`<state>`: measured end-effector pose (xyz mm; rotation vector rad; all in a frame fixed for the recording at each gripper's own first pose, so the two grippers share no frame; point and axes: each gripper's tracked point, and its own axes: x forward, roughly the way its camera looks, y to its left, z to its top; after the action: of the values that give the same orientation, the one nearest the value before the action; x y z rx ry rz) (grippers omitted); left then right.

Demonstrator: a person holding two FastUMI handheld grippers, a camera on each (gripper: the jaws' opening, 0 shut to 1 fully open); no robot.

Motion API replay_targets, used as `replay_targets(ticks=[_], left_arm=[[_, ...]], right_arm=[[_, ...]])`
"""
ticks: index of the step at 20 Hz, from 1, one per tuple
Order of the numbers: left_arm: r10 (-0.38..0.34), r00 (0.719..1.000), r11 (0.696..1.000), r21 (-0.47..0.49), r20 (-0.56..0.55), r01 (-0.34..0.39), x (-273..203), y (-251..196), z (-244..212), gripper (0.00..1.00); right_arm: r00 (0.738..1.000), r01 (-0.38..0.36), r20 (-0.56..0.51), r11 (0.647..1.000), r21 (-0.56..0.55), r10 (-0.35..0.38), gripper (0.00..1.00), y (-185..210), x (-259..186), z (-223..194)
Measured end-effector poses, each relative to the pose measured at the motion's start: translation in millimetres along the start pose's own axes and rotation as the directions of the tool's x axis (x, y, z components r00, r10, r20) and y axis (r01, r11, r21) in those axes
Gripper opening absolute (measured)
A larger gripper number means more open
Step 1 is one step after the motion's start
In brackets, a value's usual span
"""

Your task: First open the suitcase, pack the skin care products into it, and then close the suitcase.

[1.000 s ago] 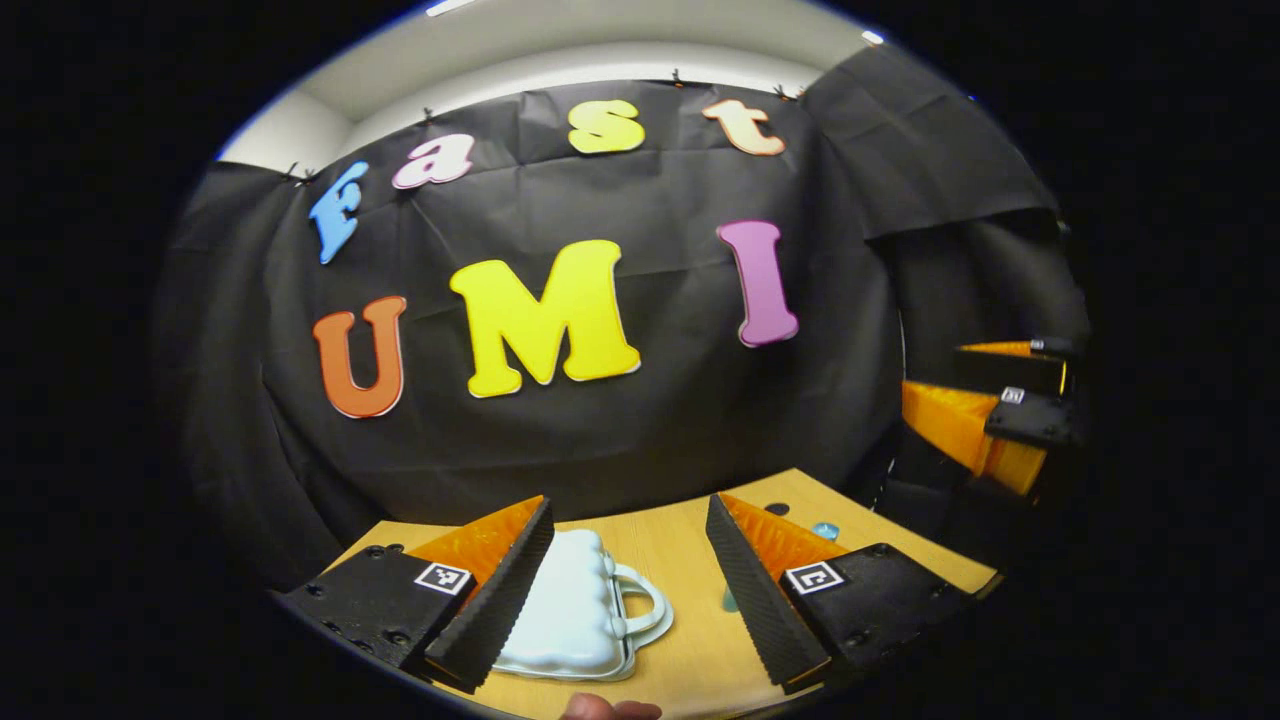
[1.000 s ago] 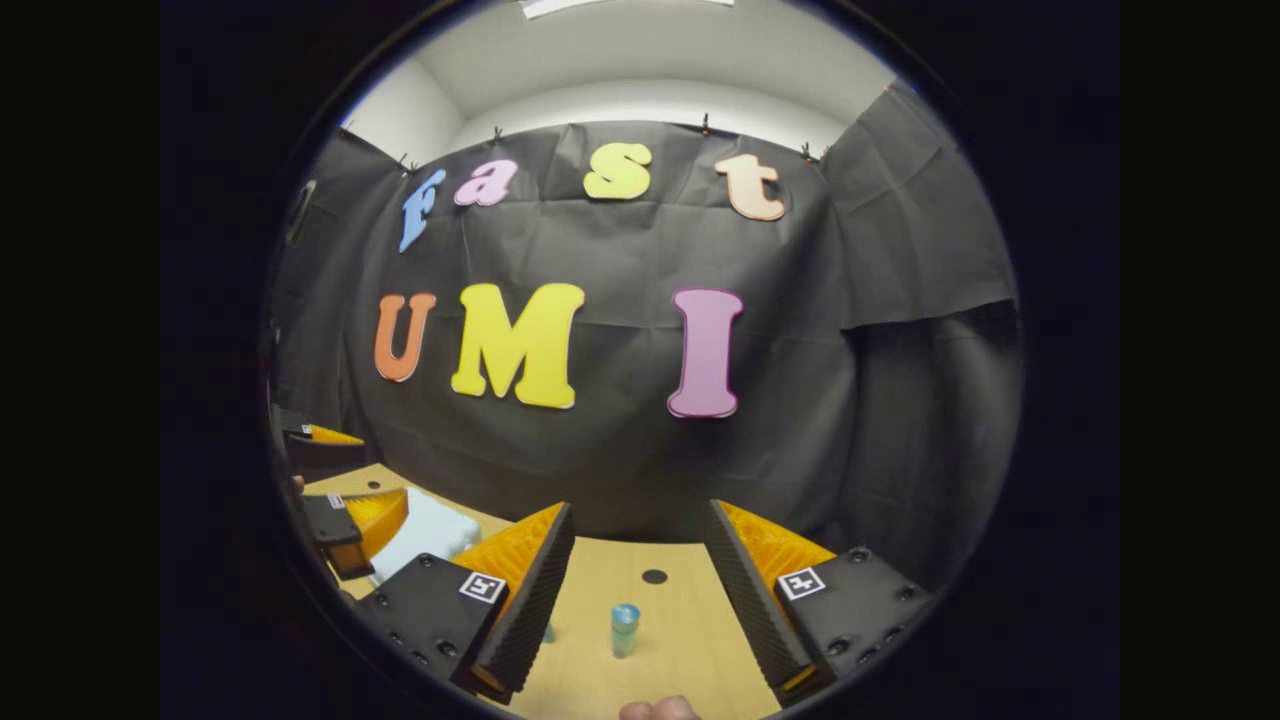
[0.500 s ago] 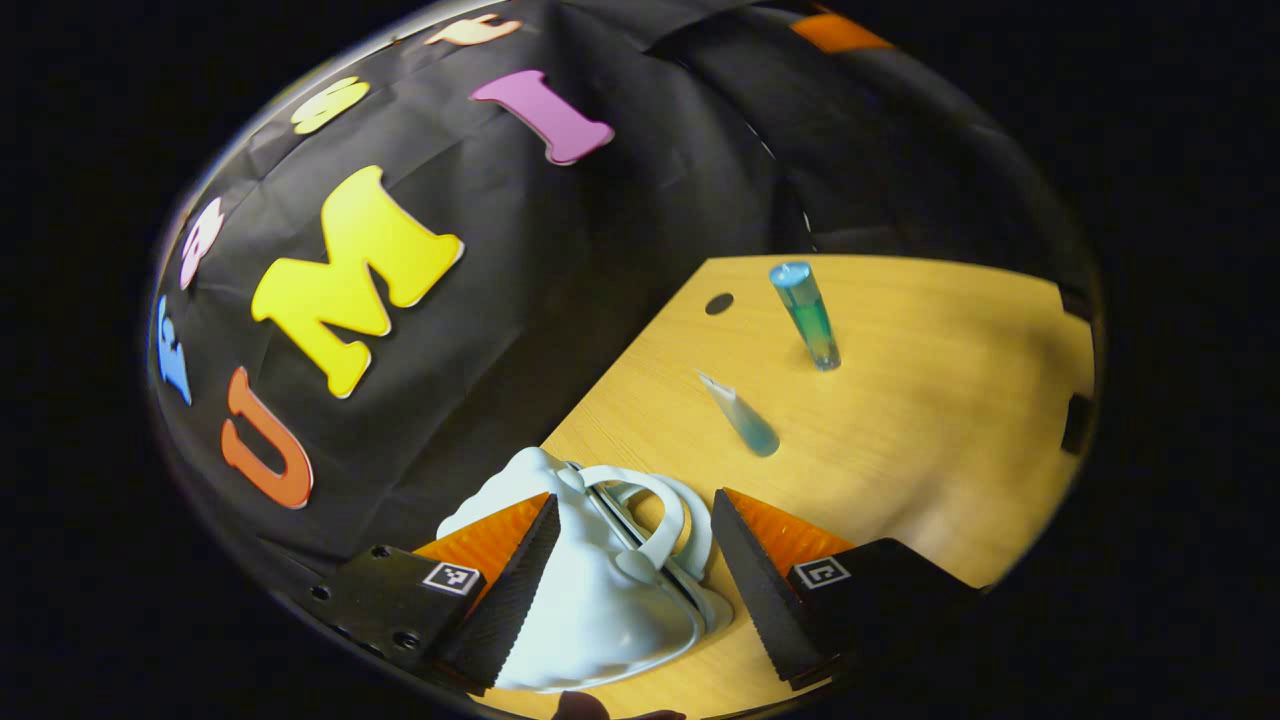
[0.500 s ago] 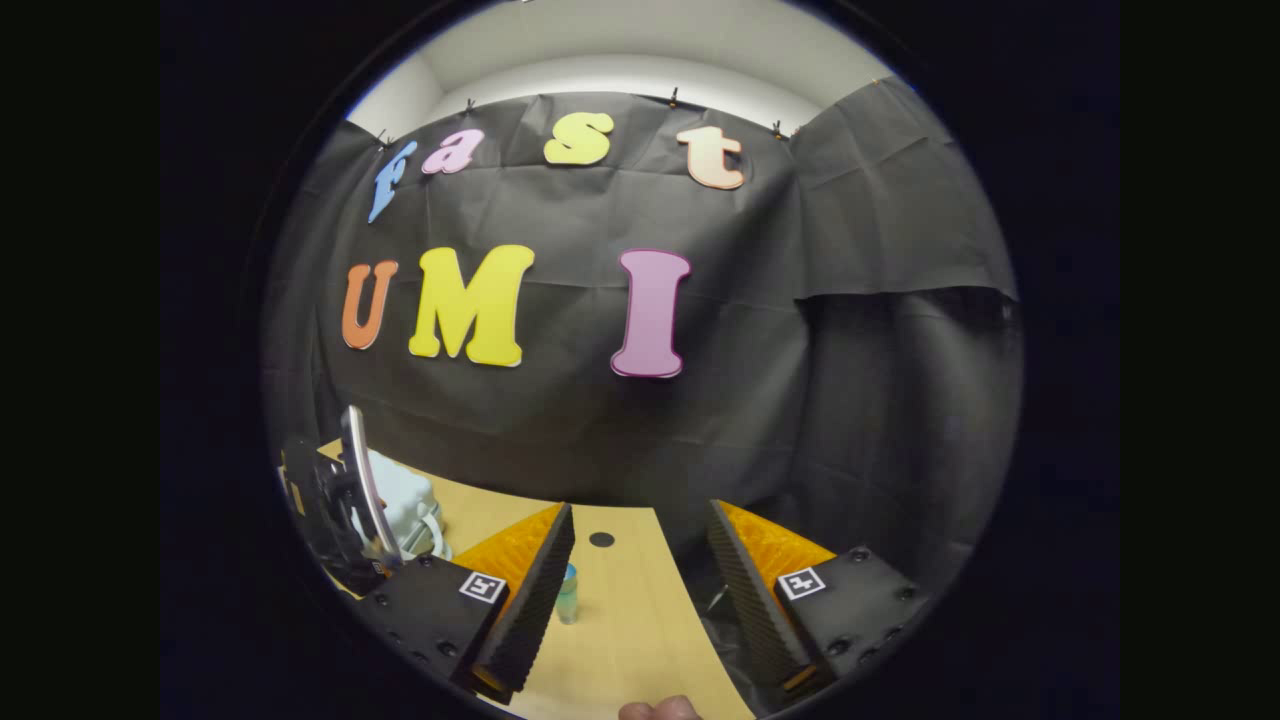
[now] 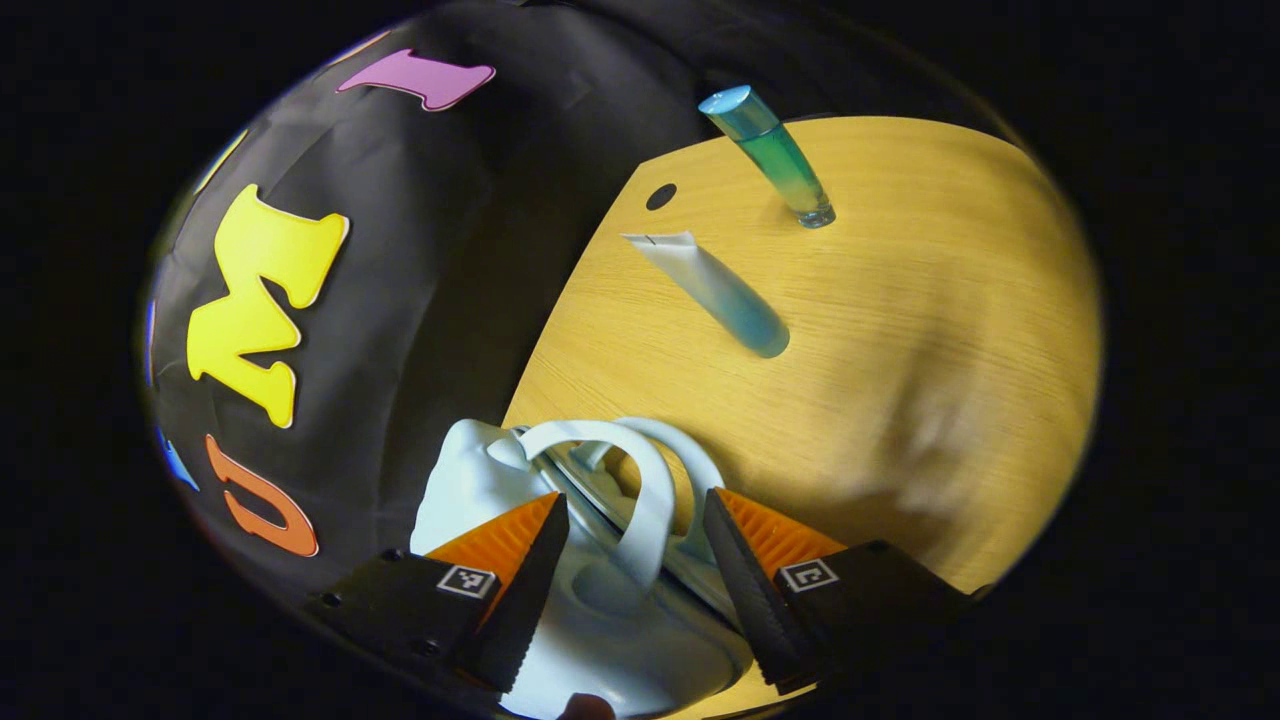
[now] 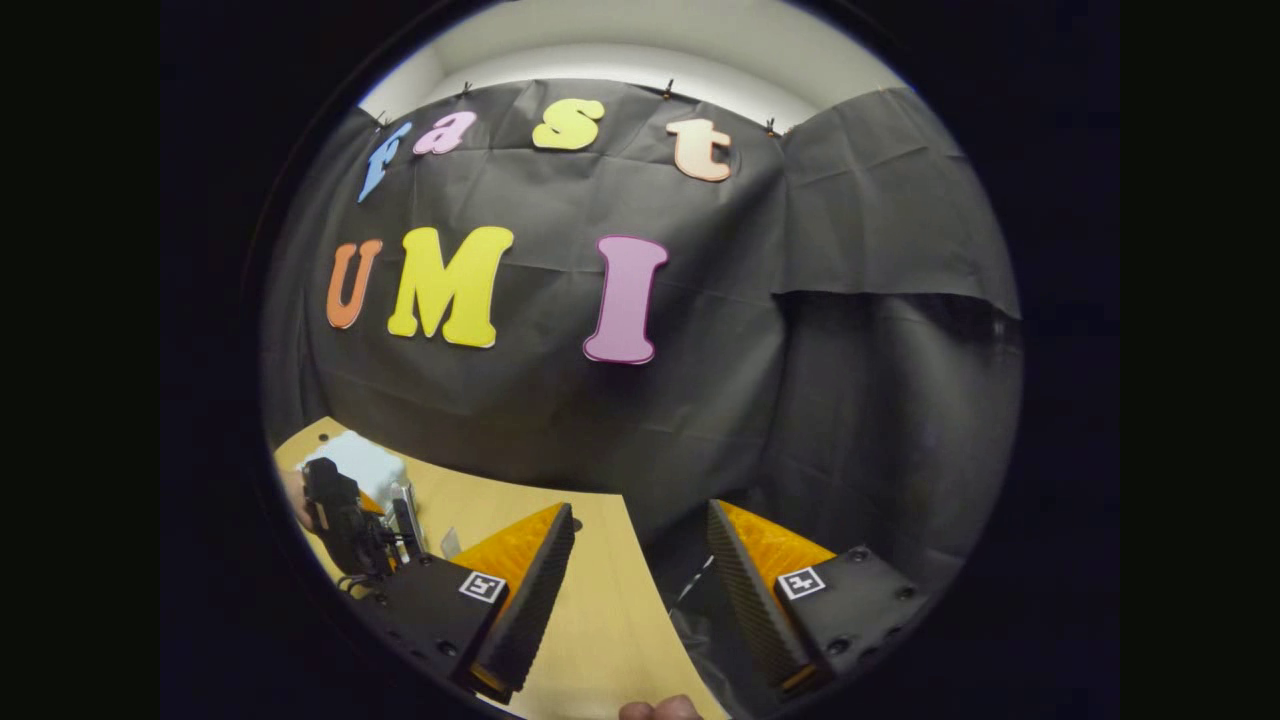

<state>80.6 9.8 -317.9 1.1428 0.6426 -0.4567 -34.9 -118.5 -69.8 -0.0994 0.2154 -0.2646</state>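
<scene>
In the left gripper view, a small pale blue suitcase (image 5: 470, 490) lies closed on the wooden table (image 5: 900, 330), its looped handle (image 5: 650, 480) arching between my fingers. My left gripper (image 5: 630, 570) is open, its jaws on either side of the handle and apart from it. A blue-green bottle (image 5: 775, 160) stands farther off, and a pale blue tube (image 5: 715, 295) lies next to it. In the right gripper view, my right gripper (image 6: 635, 590) hangs open over the table's far edge with nothing between its fingers. At the far left there, the suitcase (image 6: 355, 462) and the left gripper (image 6: 345, 520) appear small.
The black cloth wall (image 6: 640, 400) closes off the back of the table. A round hole (image 5: 660, 196) sits in the tabletop near its far edge. A fingertip (image 6: 660, 708) shows at the bottom of the right gripper view.
My left gripper has tilted and dropped toward the suitcase, so its handle now lies between the fingers. The right gripper has swung right; the bottle has left its view.
</scene>
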Motion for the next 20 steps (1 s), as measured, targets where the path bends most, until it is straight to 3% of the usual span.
replay_targets(ticks=[5,8,9,10,14,17,20], left_arm=[[0.005,0.999,0.999,0.041,-0.049,-0.003,12,-1,-4,0.64],[-0.003,0.997,0.997,0.072,-0.079,0.009,16,-4,-1,0.6],[-0.003,0.996,0.997,0.075,-0.086,0.009,15,-4,-1,0.29],[-0.001,0.996,0.997,0.075,-0.085,0.008,15,-3,0,0.3],[0.056,0.997,0.997,0.048,-0.052,-0.053,1,19,5,0.16],[0.111,0.994,0.994,-0.026,-0.003,-0.111,-23,47,11,0.06],[0.193,0.98,0.972,-0.144,0.053,-0.184,-56,92,11,0.03]], right_arm=[[1.0,0.011,0.002,1.0,-0.015,-0.011,0.8,2,-7,1],[1.0,0.018,0.001,1.0,-0.012,-0.018,0.79,2,-16,-2],[1.0,0.02,0.004,1.0,-0.012,-0.019,0.79,3,-18,0],[1.0,0.022,0.008,1.0,-0.013,-0.022,0.8,4,-20,2],[0.999,0.026,0.02,1.0,-0.006,-0.025,0.8,7,-28,4],[0.999,0.013,0.033,1.0,0.002,-0.013,0.8,15,-32,7],[0.999,-0.018,0.038,1.0,0.012,0.017,0.8,33,-33,10]])
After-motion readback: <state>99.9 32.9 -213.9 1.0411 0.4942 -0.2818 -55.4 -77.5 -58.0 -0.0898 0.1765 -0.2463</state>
